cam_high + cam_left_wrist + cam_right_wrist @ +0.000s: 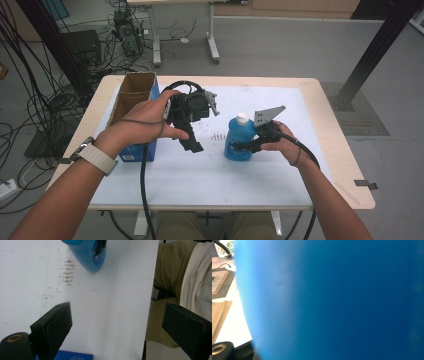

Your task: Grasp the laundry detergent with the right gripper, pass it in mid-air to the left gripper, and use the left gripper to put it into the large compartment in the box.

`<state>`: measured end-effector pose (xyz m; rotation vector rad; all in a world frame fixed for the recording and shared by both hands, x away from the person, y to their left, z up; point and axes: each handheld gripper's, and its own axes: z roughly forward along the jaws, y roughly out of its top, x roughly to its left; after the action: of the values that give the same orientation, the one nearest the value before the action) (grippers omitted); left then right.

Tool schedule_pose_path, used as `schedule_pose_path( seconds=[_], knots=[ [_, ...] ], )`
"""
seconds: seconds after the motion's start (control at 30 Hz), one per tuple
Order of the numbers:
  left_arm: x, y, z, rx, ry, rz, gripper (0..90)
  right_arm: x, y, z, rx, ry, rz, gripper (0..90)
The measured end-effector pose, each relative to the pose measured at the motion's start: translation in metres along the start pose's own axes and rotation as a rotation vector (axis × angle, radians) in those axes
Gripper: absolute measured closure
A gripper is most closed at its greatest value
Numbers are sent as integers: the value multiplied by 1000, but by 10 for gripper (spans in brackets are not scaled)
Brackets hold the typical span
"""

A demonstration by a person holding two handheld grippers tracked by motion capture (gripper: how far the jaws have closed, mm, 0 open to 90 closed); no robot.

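A blue bottle [239, 137] with a white cap stands upright on the white table mat [210, 175], right of centre. My right gripper [248, 146] is shut on its lower body from the right side. Seen from the right gripper view, the bottle [337, 300] is very close and hides the jaws. My left gripper [192, 141] hovers above the mat to the left of the bottle, tilted downward. In the left gripper view its jaws [117, 332] stand wide open with nothing between them, and the bottle's base [85, 255] shows at the top.
An open cardboard box [132, 97] with blue sides stands at the left of the table, close behind my left hand. Brown marks [217, 136] stain the mat beside the bottle. The table's front edge [225, 206] lies near the person's lap.
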<state>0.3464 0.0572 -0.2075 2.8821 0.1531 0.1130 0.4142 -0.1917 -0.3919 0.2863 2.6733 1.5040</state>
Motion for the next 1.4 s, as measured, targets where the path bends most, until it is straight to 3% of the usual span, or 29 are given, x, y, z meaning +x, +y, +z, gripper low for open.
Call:
schedule_pose_path(
  seconds=[0.43,0.7,1.13,1.4],
  knots=[
    [1,-1,-2,-9,3,-8,98,0,1,-2,-9,-2,5,436],
    [2,-1,-3,-20,6,-21,94,3,16,-18,-37,0,-9,435],
    [-3,10,-13,-20,14,-5,81,25,47,-33,-2,52,-99,435],
    [-4,21,-18,-17,6,8,77,37,60,-31,11,92,-121,435]
  ],
)
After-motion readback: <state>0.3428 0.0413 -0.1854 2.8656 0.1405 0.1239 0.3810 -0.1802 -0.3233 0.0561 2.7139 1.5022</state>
